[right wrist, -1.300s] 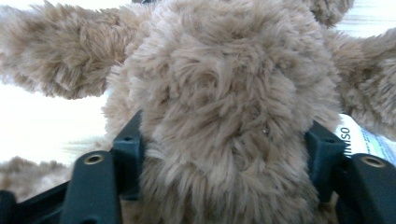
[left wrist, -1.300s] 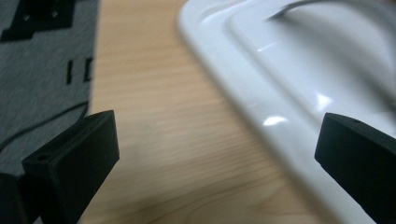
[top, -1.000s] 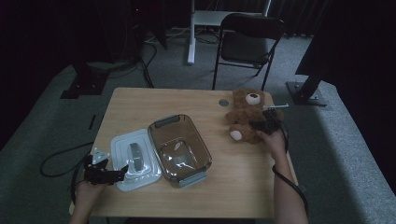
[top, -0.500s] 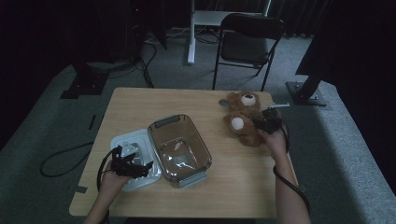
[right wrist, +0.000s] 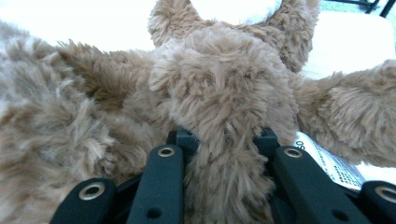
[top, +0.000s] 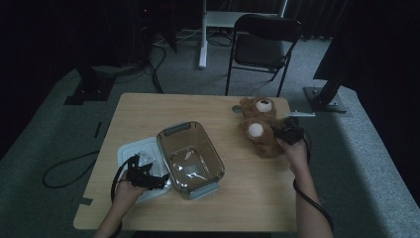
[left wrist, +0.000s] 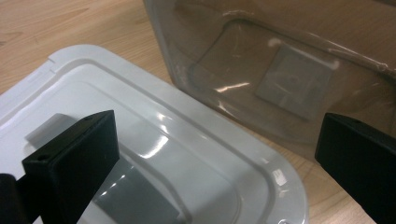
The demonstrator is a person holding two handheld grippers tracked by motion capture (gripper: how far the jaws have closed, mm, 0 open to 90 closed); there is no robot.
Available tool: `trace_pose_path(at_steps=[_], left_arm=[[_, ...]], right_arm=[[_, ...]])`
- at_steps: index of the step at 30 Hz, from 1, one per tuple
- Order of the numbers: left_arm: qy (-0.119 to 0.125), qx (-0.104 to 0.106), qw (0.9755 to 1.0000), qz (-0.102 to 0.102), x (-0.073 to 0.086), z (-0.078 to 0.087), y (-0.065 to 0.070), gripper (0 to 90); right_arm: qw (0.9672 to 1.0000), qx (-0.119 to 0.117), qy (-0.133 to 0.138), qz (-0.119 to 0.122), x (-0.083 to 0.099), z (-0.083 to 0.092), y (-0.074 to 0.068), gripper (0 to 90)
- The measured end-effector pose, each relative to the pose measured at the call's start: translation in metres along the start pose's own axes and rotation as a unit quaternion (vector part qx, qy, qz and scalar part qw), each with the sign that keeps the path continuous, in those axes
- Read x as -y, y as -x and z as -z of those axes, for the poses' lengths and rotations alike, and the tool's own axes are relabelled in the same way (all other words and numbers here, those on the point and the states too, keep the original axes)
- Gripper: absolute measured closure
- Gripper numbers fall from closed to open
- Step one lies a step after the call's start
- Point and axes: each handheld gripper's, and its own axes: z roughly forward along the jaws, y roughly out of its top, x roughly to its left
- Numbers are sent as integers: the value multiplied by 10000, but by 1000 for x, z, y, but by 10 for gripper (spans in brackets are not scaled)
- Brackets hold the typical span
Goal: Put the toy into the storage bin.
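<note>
R claw (right wrist: 219,140) has just been closing, now clenched on teddy bear (top: 260,130) at desk's far-right edge. Clear tub (top: 190,151) lies to bear's left, nr L claw (top: 148,178), which hangs released over white lid (left wrist: 154,154).

We see a brown teddy bear (top: 261,130) with white patches on a pale wood-grain counter (top: 198,106). Beside it sit a smoky-brown see-through box (top: 189,158) with pale blue clips and a white lid (left wrist: 154,154) bearing a grey label. Both grippers are black (top: 143,174) (top: 286,130); a black chair (top: 262,42) stands on grey carpet (top: 59,144).
</note>
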Motion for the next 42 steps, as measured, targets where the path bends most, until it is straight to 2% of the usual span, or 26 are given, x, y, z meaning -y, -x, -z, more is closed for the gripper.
trace_pose_path(at_steps=[1,3,8,14,17,23,26,29,30,32,36,38,40,42], left_arm=[[6,22,10000,18,-1,-1,0,6],[4,43,10000,32,-2,-2,1,6],[-6,48,10000,-3,-5,-4,2,5],[-24,48,10000,-30,-8,-7,4,6],[-21,67,10000,-32,-9,-9,5,6],[-16,46,10000,-69,-14,-12,9,6],[7,71,9999,-85,-17,-14,12,6],[15,98,9999,-89,-19,-15,13,6],[1,98,9999,-119,-21,-16,14,6],[1,38,9999,-153,-23,-15,16,6],[29,-52,9999,-156,-22,-7,15,6],[65,-133,9998,-130,-20,0,12,6],[118,-194,9997,-77,-18,7,7,6],[127,-273,9995,-52,-16,12,2,6]], right_arm=[[9999,-116,86,3,-1,5,-1,728],[9998,-171,140,3,-2,9,-3,728],[9990,-244,318,192,-7,24,-15,727],[9964,-513,591,335,-17,49,-31,726],[9935,-705,780,429,-23,63,-40,726],[9875,-891,1071,733,-33,89,-64,726],[9840,-974,1183,914,-36,100,-77,725],[9795,-1161,1287,1025,-39,109,-91,725],[9795,-1161,1287,1025,-39,109,-91,725],[9750,-1334,1372,1130,-41,116,-104,724],[9693,-1452,1458,1347,-42,124,-126,724],[9665,-1609,1451,1373,-41,126,-137,723],[9646,-1723,1442,1380,-40,125,-145,723],[9643,-1731,1415,1421,-38,123,-155,723]])
